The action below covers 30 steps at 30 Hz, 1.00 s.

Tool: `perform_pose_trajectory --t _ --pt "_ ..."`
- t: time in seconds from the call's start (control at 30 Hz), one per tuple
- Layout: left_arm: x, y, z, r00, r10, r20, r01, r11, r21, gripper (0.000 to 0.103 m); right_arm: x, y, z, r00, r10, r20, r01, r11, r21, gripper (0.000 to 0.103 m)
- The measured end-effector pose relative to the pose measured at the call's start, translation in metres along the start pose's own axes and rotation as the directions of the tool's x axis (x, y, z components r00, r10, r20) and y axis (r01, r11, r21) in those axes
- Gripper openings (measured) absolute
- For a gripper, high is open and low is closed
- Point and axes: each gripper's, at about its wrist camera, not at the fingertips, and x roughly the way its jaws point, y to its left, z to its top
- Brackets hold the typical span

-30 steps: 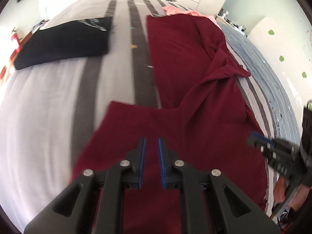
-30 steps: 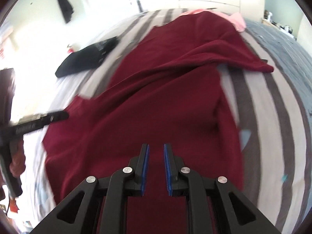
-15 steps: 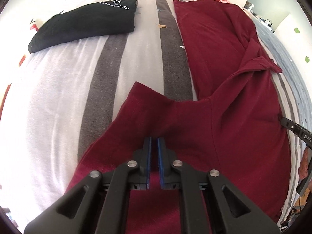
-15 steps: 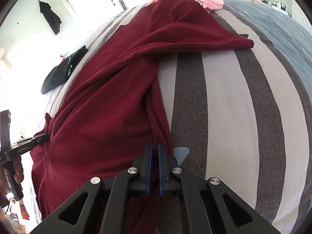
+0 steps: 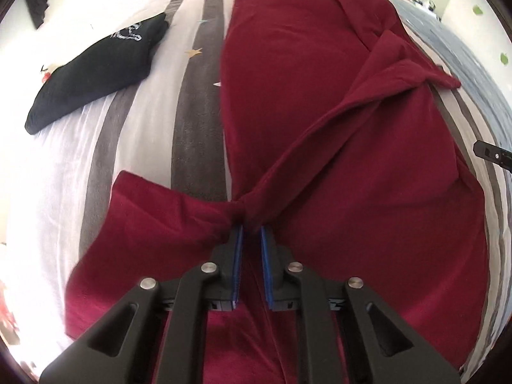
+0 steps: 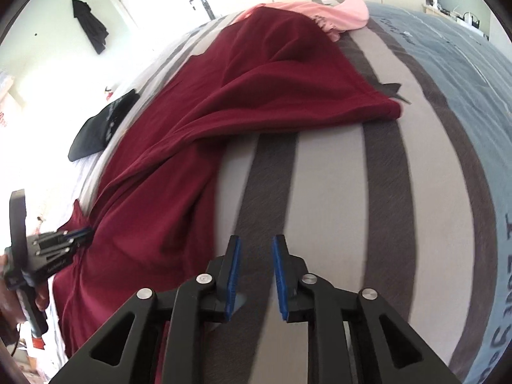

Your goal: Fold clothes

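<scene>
A dark red garment (image 5: 307, 102) lies spread along a striped bed, rumpled, with a long fold running diagonally. My left gripper (image 5: 251, 230) is shut on a bunched pinch of the red cloth at the sleeve joint, pulling it into a knot-like gather. In the right wrist view the same red garment (image 6: 224, 105) lies to the left. My right gripper (image 6: 255, 243) stands open over bare striped bedding, holding nothing. The left gripper (image 6: 81, 233) shows at that view's left edge, clamped on the cloth.
A folded black garment (image 5: 96, 70) lies on the bed (image 5: 192, 121) to the left. A pink garment (image 6: 332, 12) sits at the far end. A grey-blue blanket (image 6: 454, 73) covers the right side. A dark coat (image 6: 89, 28) hangs on the wall.
My right gripper let go of the red cloth's edge, opened and swung right over bare bedding. My left gripper stays shut on the cloth, now gathered tighter.
</scene>
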Motion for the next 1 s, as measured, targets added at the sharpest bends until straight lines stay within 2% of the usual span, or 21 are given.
perform_pose_trajectory --t 0.1,0.23,0.3,0.33,0.37,0.47,0.67,0.83,0.9,1.0 --pt "-0.008 -0.011 0.012 1.0 0.019 0.023 -0.018 0.999 -0.042 0.011 -0.003 -0.02 0.009 0.998 -0.049 0.026 0.048 0.999 0.025 0.024" --pt "-0.018 -0.051 0.046 0.992 -0.058 0.113 0.061 0.998 -0.024 0.015 -0.008 -0.047 0.02 0.992 -0.114 0.059 0.111 0.992 0.061 0.024" --pt "-0.018 -0.081 0.071 0.981 -0.128 0.146 0.129 0.992 0.004 0.017 -0.01 -0.061 0.026 0.986 -0.147 0.075 0.141 0.987 0.08 0.03" --pt "-0.018 -0.095 0.082 0.974 -0.164 0.159 0.163 0.986 0.017 0.019 -0.011 -0.068 0.029 0.983 -0.164 0.082 0.157 0.984 0.089 0.038" --pt "-0.016 -0.109 0.092 0.966 -0.197 0.168 0.194 0.98 0.03 0.022 -0.012 -0.075 0.032 0.979 -0.18 0.09 0.172 0.98 0.099 0.041" --pt "-0.011 -0.153 0.114 0.944 -0.275 0.181 0.265 0.961 0.077 0.034 -0.016 -0.087 0.035 0.97 -0.225 0.09 0.215 0.971 0.103 0.041" --pt "0.013 -0.246 0.162 0.907 -0.385 0.171 0.355 0.917 0.183 0.034 -0.025 -0.107 0.037 0.962 -0.259 0.086 0.249 0.962 0.108 0.041" --pt "0.022 -0.292 0.151 0.896 -0.426 0.126 0.38 0.882 0.279 0.035 -0.038 -0.134 0.039 0.957 -0.274 0.1 0.255 0.953 0.165 0.041" --pt "0.021 -0.298 0.141 0.897 -0.428 0.113 0.374 0.869 0.323 0.037 -0.04 -0.143 0.038 0.956 -0.278 0.097 0.258 0.95 0.178 0.041" --pt "0.026 -0.307 0.139 0.909 -0.403 0.104 0.344 0.868 0.357 0.042 -0.044 -0.153 0.036 0.955 -0.284 0.089 0.263 0.946 0.19 0.041"
